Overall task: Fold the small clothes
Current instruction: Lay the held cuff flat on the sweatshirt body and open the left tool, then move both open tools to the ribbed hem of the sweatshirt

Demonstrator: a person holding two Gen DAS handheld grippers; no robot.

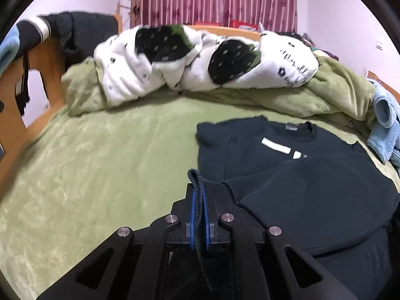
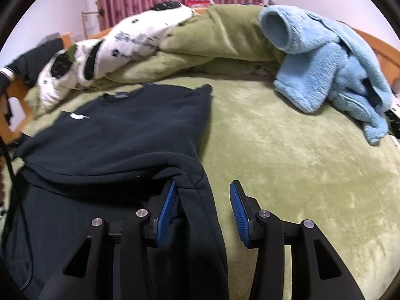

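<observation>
A: Why is the left gripper [image 1: 198, 195] clenched on the ribbed hem [image 1: 197, 182]?
B: To lift it for folding the dark sweatshirt [image 2: 120, 130] on the bed [image 2: 287, 162].
A: The right gripper [image 2: 202, 200]?
B: Fingers released, straddling the sweatshirt's near right edge.

Bed [image 2: 287, 150] w/ wooden frame, covered by green plush blanket. Dark navy sweatshirt [image 2: 125, 130] lies flat on it, front up, collar twd the far side, lower part folded over itself. Far edge: bunched green blanket w/ white-and-black patterned quilt [image 1: 175, 70] heaped on top. Light blue fleece garment [image 2: 332, 65] crumpled on the bed, just beside the bunched blanket, well apart from the sweatshirt.
</observation>
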